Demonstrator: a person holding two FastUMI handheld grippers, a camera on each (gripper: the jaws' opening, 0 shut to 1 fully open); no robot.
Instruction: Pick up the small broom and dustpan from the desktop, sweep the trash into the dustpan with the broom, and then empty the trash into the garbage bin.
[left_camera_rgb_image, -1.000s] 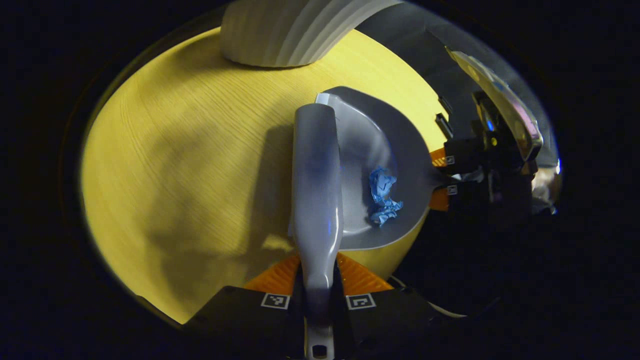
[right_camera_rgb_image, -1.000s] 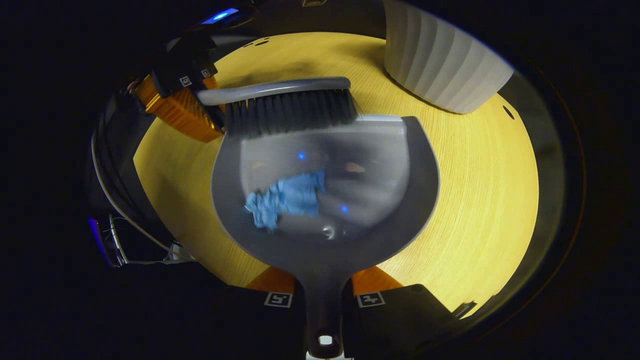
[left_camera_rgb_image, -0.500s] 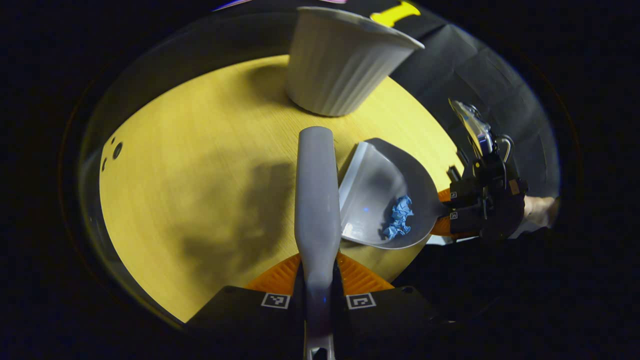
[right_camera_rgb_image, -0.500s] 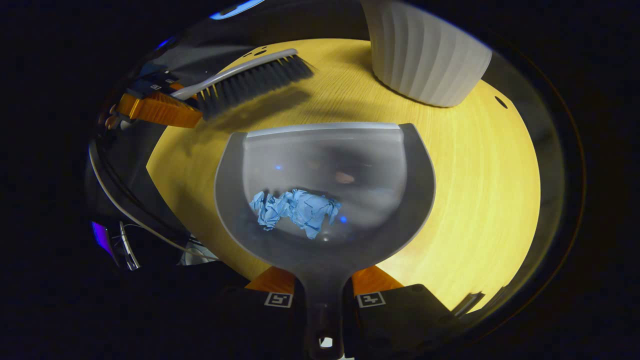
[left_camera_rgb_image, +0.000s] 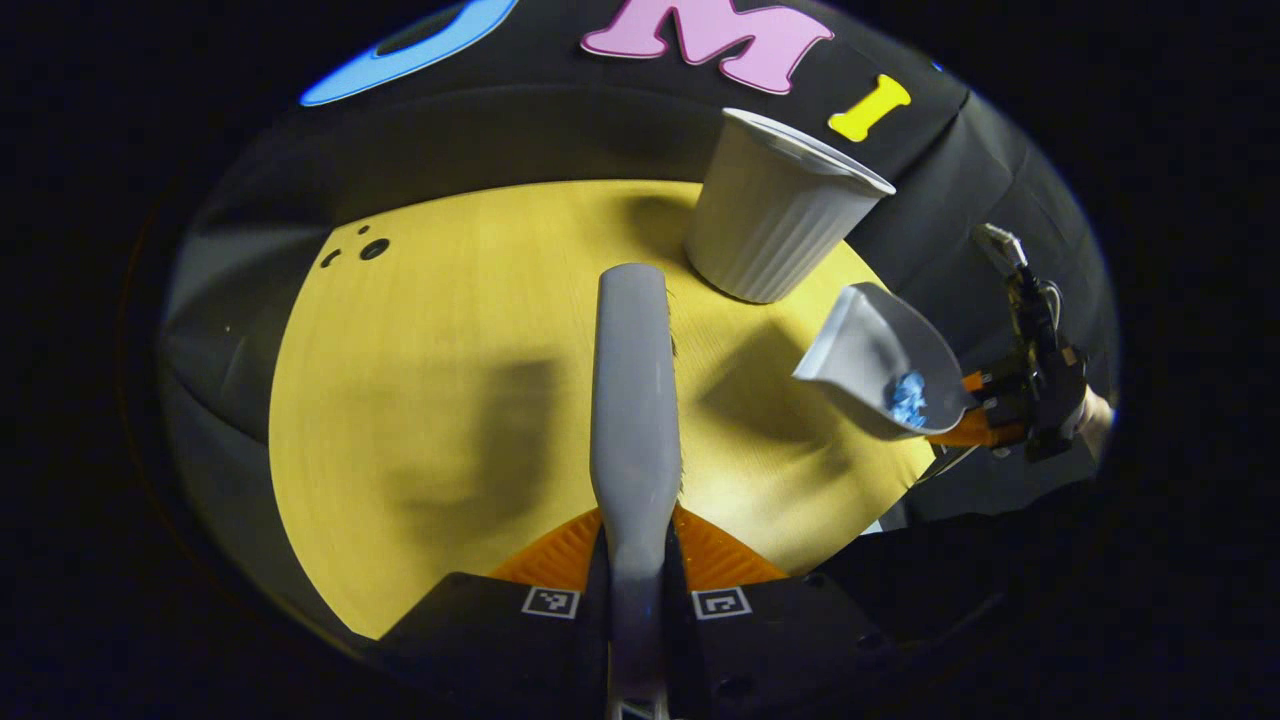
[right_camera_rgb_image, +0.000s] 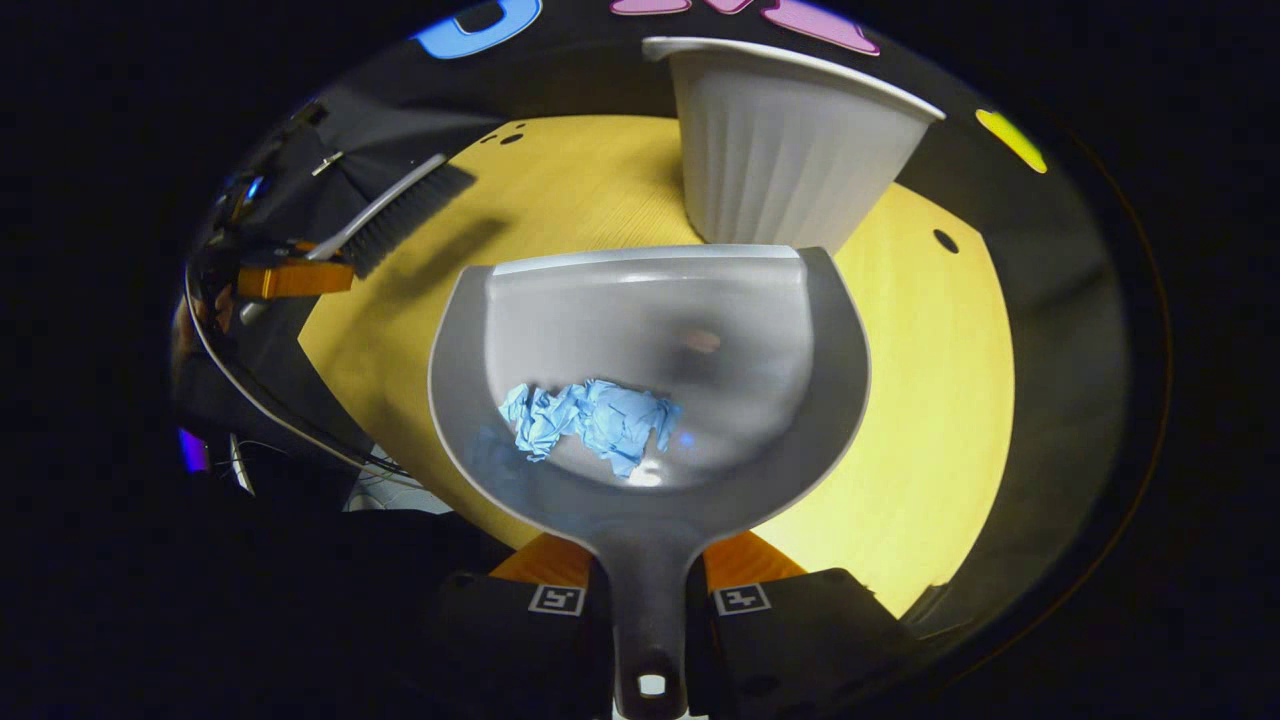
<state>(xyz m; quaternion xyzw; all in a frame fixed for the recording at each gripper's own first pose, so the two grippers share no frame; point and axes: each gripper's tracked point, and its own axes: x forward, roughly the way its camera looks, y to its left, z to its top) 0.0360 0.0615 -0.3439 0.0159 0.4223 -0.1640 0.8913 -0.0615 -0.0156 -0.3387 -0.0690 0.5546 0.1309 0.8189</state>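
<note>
My left gripper (left_camera_rgb_image: 636, 575) is shut on the grey broom (left_camera_rgb_image: 633, 400), which points forward above the yellow desktop (left_camera_rgb_image: 430, 400). My right gripper (right_camera_rgb_image: 648, 590) is shut on the handle of the grey dustpan (right_camera_rgb_image: 650, 470). A crumpled blue paper scrap (right_camera_rgb_image: 590, 418) lies in the pan's hollow. In the left gripper view the dustpan (left_camera_rgb_image: 880, 365) hangs raised at the right, just in front of the white ribbed bin (left_camera_rgb_image: 775, 215), with the blue paper scrap (left_camera_rgb_image: 908, 397) inside. In the right gripper view the white ribbed bin (right_camera_rgb_image: 790, 160) stands right behind the pan's lip, and the broom (right_camera_rgb_image: 395, 215) is far left.
Small dark holes (left_camera_rgb_image: 360, 250) mark the desktop's far left corner. The desktop's edge drops off at the right, under the dustpan. Cables (right_camera_rgb_image: 260, 400) hang beside the desk at the left of the right gripper view.
Both tools have lifted off the desktop. The broom has drawn away from the dustpan to the left. The dustpan with the blue scrap has risen and moved closer to the bin.
</note>
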